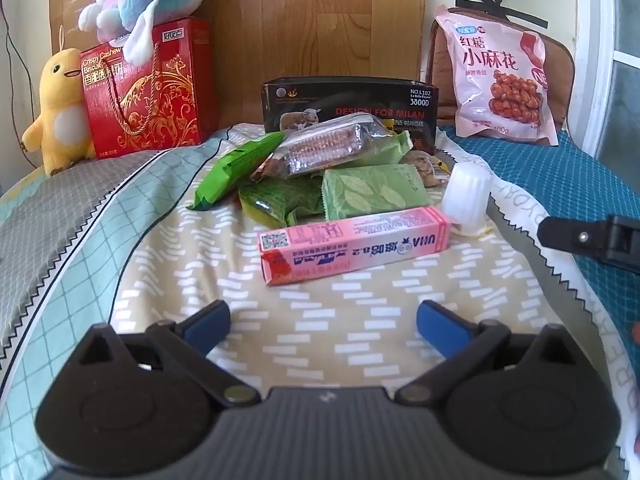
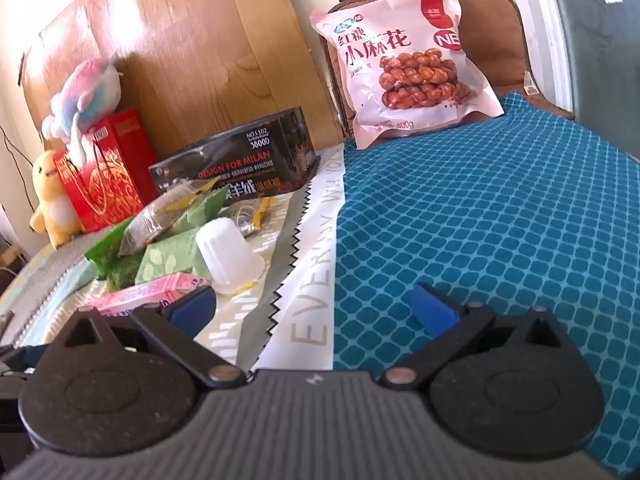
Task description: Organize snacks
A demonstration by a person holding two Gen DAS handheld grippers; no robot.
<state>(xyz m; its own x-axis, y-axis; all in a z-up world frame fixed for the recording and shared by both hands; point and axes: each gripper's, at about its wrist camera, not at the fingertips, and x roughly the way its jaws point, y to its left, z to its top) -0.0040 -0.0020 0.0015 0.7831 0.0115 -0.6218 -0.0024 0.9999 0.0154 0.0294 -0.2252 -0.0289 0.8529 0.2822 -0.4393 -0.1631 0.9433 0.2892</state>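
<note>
A pile of snacks lies on the bed: a long pink box (image 1: 354,244), green packets (image 1: 374,194), a clear-wrapped biscuit pack (image 1: 324,146) and a white plastic cup (image 1: 466,198) on its side. Behind them stands a black box (image 1: 348,106). My left gripper (image 1: 322,322) is open and empty, just short of the pink box. My right gripper (image 2: 314,308) is open and empty, over the white strip beside the teal mat (image 2: 480,220); the pink box (image 2: 150,294) and the cup (image 2: 228,256) lie to its left. Part of it shows at the right edge of the left wrist view (image 1: 592,240).
A red biscuit gift box (image 1: 146,88) with a pastel plush (image 1: 148,0) on top and a yellow plush (image 1: 60,112) stand at the back left. A large pink snack bag (image 1: 502,76) leans on a brown cushion (image 2: 488,24) at the back right. A wooden headboard (image 1: 312,20) is behind.
</note>
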